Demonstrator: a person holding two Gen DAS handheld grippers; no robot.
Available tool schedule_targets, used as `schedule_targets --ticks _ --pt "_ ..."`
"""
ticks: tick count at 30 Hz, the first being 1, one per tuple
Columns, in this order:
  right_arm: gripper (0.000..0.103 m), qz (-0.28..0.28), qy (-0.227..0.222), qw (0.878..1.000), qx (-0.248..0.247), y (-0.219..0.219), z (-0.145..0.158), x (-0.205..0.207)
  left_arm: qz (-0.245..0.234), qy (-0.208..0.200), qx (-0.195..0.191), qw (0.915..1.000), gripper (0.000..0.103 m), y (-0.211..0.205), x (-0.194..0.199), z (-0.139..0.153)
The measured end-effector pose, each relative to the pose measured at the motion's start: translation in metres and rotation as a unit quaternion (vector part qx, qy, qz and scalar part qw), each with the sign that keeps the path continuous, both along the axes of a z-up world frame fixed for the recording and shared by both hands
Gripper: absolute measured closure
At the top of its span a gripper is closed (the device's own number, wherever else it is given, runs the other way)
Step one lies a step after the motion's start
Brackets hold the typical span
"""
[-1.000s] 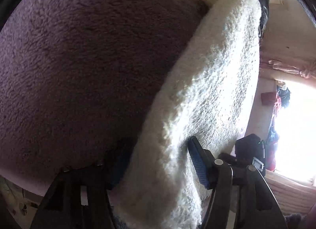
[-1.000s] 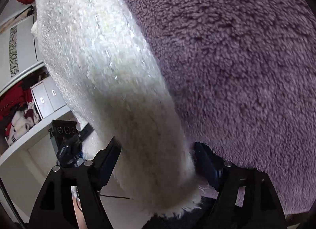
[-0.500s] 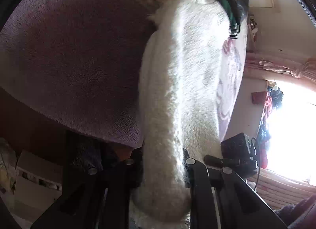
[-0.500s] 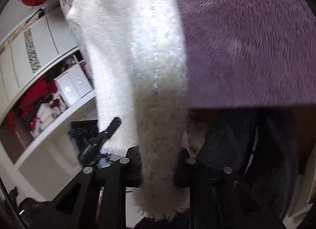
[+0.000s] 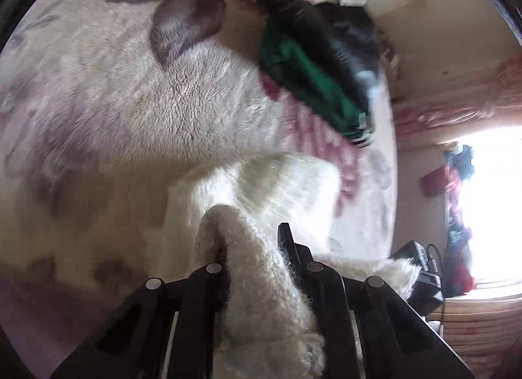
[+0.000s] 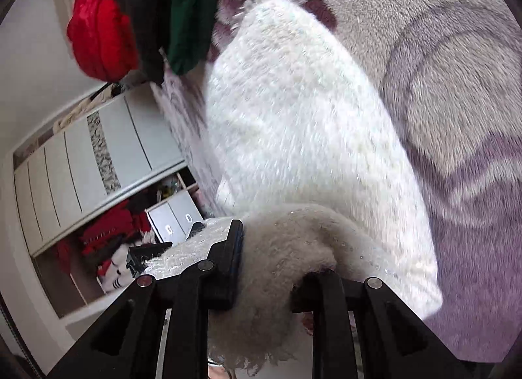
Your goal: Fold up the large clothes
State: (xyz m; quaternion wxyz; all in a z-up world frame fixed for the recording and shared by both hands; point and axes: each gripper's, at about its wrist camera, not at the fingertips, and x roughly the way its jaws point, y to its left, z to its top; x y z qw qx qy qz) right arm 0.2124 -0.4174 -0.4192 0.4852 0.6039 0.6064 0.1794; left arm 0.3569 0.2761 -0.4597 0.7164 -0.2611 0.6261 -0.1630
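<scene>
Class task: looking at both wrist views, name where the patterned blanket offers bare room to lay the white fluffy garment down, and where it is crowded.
Free: the patterned blanket left of the white fluffy garment in the left wrist view, right of it in the right. Crowded: the far edge, with the green and black clothes and red item.

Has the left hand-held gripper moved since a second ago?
Yes. Left hand-held gripper, shut on the white garment, moved forward over the patterned blanket, toward the green clothing.

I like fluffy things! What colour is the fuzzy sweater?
The sweater is creamy white, clearest in the right wrist view.
</scene>
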Motion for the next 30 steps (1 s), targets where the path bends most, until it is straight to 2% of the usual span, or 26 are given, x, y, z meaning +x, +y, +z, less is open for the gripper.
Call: schedule_targets --ticks 3,4,6,7,9,10,11,13,15,18,20,21,23,25,27,28,29,30 --pt "0.079 -0.031 0.068 0.997 0.031 -0.001 -0.035 0.011 -0.018 0.063 0.009 0.9978 0.088 0.0 0.031 -0.043" --pt "0.075 -0.042 0.084 0.994 0.053 -0.003 -0.039 0.011 -0.017 0.08 -0.004 0.9966 0.088 0.003 0.036 -0.047" --pt "0.071 -0.045 0.085 0.993 0.069 -0.008 -0.035 0.013 -0.009 0.096 -0.036 0.9947 0.086 0.012 0.038 -0.042" --pt "0.063 -0.049 0.077 0.992 0.082 -0.011 -0.028 0.014 -0.006 0.098 -0.057 0.9935 0.083 0.017 0.037 -0.038" --pt "0.051 -0.06 0.063 0.991 0.102 -0.016 -0.016 0.014 0.002 0.105 -0.092 0.9902 0.073 0.023 0.033 -0.031" --pt "0.042 -0.067 0.059 0.99 0.108 -0.019 -0.01 0.014 0.008 0.108 -0.107 0.9883 0.061 0.028 0.032 -0.031" --pt "0.03 -0.077 0.055 0.989 0.113 -0.018 -0.004 0.015 0.015 0.108 -0.114 0.9875 0.043 0.03 0.033 -0.03" --pt "0.027 -0.104 0.041 0.987 0.119 -0.022 0.006 0.016 0.031 0.099 -0.136 0.9853 0.03 0.037 0.036 -0.024" --pt "0.027 -0.124 0.016 0.986 0.111 -0.035 0.019 0.026 0.05 0.081 -0.127 0.9874 0.03 0.045 0.041 -0.01" --pt "0.027 -0.113 -0.008 0.993 0.041 -0.046 0.053 0.039 0.037 0.036 -0.056 0.9971 0.03 0.047 0.042 0.019" --pt "0.027 -0.062 -0.032 0.997 -0.041 -0.054 0.073 0.047 0.016 0.011 -0.002 0.9998 0.03 0.043 0.036 0.03" --pt "0.027 -0.023 -0.044 0.995 -0.086 -0.05 0.087 0.051 -0.003 0.002 0.03 0.9995 0.03 0.039 0.025 0.037" --pt "0.027 0.059 -0.068 0.98 -0.176 -0.043 0.102 0.05 -0.02 -0.002 0.08 0.9966 0.03 0.036 0.006 0.036" --pt "0.027 0.132 -0.094 0.957 -0.242 -0.03 0.108 0.046 -0.05 0.017 0.089 0.9946 0.03 0.027 -0.015 0.023" --pt "0.027 0.19 -0.108 0.933 -0.287 -0.016 0.103 0.042 -0.067 0.042 0.079 0.9937 0.03 0.015 -0.03 0.003" --pt "0.027 0.208 -0.112 0.925 -0.297 -0.01 0.096 0.043 -0.07 0.05 0.075 0.9935 0.03 0.009 -0.035 -0.005" --pt "0.027 0.22 -0.114 0.921 -0.301 -0.005 0.088 0.045 -0.072 0.052 0.077 0.9931 0.034 0.002 -0.037 -0.013" --pt "0.03 0.225 -0.115 0.919 -0.304 -0.001 0.08 0.046 -0.071 0.04 0.088 0.9928 0.043 -0.003 -0.037 -0.014"
